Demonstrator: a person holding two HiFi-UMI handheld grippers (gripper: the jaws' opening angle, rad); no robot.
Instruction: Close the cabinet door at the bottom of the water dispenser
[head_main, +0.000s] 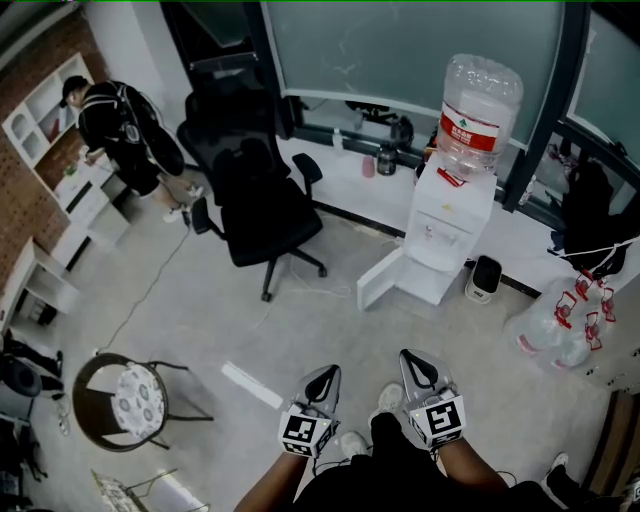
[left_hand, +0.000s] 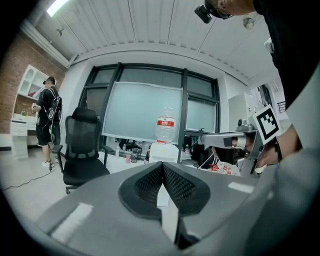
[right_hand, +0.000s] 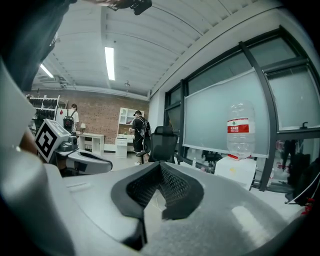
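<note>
The white water dispenser (head_main: 443, 225) stands against the window wall with a clear bottle (head_main: 478, 112) on top. Its bottom cabinet door (head_main: 379, 279) hangs open, swung out to the left over the floor. Both grippers are low in the head view, well short of the dispenser and pointing towards it. My left gripper (head_main: 327, 373) is shut with nothing in it, and the dispenser (left_hand: 161, 152) shows just above its tips (left_hand: 163, 166). My right gripper (head_main: 414, 359) also looks shut and empty. Its own view has the dispenser (right_hand: 236, 171) off to the right of the jaws (right_hand: 161, 165).
A black office chair (head_main: 258, 200) stands left of the dispenser. A person (head_main: 122, 122) is at white shelves far left. A round-framed chair (head_main: 126, 400) is near left. A bag of empty bottles (head_main: 560, 322) and a small white unit (head_main: 485, 278) lie right of the dispenser.
</note>
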